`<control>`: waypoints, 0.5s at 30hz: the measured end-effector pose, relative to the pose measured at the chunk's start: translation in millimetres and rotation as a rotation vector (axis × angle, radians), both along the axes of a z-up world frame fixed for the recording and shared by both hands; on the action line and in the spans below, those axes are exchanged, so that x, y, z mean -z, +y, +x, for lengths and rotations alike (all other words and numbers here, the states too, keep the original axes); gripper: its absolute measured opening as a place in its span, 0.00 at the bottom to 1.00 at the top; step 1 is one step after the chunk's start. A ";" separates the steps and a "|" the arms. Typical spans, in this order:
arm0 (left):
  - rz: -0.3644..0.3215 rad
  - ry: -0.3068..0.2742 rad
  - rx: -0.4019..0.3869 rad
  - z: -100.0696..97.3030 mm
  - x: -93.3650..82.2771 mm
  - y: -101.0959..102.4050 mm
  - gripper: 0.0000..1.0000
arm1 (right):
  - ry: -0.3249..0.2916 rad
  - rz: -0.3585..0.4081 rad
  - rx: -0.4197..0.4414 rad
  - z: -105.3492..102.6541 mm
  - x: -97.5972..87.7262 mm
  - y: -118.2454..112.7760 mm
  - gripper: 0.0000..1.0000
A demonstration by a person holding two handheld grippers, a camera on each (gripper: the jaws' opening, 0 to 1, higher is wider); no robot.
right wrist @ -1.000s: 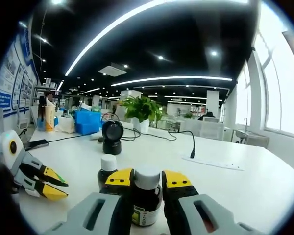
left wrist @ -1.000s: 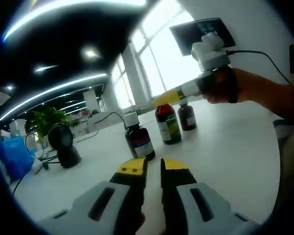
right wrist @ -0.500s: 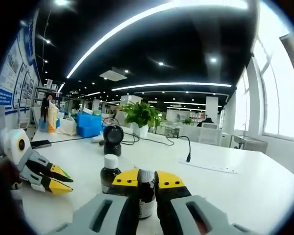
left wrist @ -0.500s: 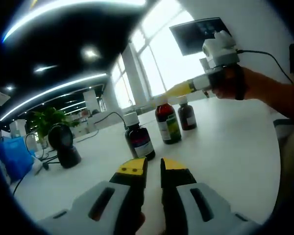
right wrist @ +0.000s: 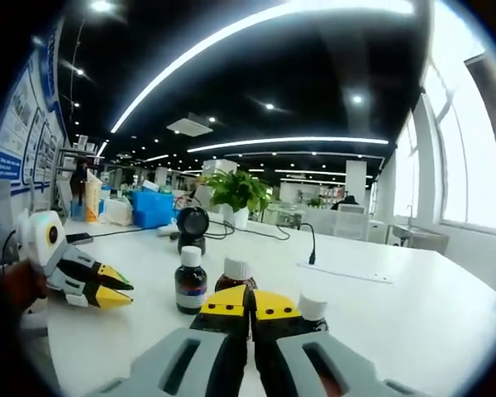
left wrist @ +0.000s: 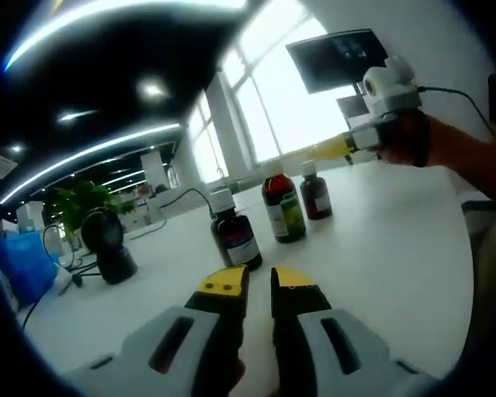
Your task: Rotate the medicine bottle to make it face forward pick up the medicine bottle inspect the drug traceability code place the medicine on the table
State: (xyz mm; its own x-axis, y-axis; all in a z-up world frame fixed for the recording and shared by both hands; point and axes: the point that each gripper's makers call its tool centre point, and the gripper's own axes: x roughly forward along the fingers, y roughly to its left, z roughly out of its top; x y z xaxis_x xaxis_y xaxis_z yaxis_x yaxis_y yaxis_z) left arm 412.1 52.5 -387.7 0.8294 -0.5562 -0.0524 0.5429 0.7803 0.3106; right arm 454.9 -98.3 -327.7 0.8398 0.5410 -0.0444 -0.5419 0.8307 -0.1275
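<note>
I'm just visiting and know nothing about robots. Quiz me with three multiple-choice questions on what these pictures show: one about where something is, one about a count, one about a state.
1. Where does the black round scanner on a stand sit?
A. on the white table
B. on the floor
C. in a claw

2. How many white-capped brown medicine bottles stand on the table?
A. one
B. three
C. six

3. The right claw is:
A. wide open
B. gripping a bottle
C. shut, empty

Answers: 1 A, its base rests on the tabletop; 2 B, three caps show in both views; 3 C, its yellow tips meet with nothing between.
</note>
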 end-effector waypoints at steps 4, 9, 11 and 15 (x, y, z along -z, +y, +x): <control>0.002 0.000 -0.002 0.0 0.2 0.1 0.03 | 0.013 0.012 0.004 -5.7 7.5 -9.2 0.00; -0.006 0.005 -0.001 0.3 0.1 0.2 0.03 | 0.026 0.023 0.017 -11.0 16.2 -19.7 0.00; -0.003 0.006 -0.003 0.7 0.4 -0.2 0.03 | 0.030 0.035 0.019 -13.5 19.5 -23.4 0.00; -0.004 0.006 -0.005 0.9 0.5 0.0 0.03 | 0.049 0.059 0.023 -18.1 29.5 -30.0 0.00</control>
State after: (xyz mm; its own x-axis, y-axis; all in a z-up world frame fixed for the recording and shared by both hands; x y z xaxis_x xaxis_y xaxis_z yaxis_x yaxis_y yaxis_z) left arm 413.0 52.5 -388.2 0.8317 -0.5524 -0.0555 0.5410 0.7841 0.3040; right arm 436.8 -128.3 -357.3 0.8497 0.5244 -0.0540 -0.5269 0.8484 -0.0515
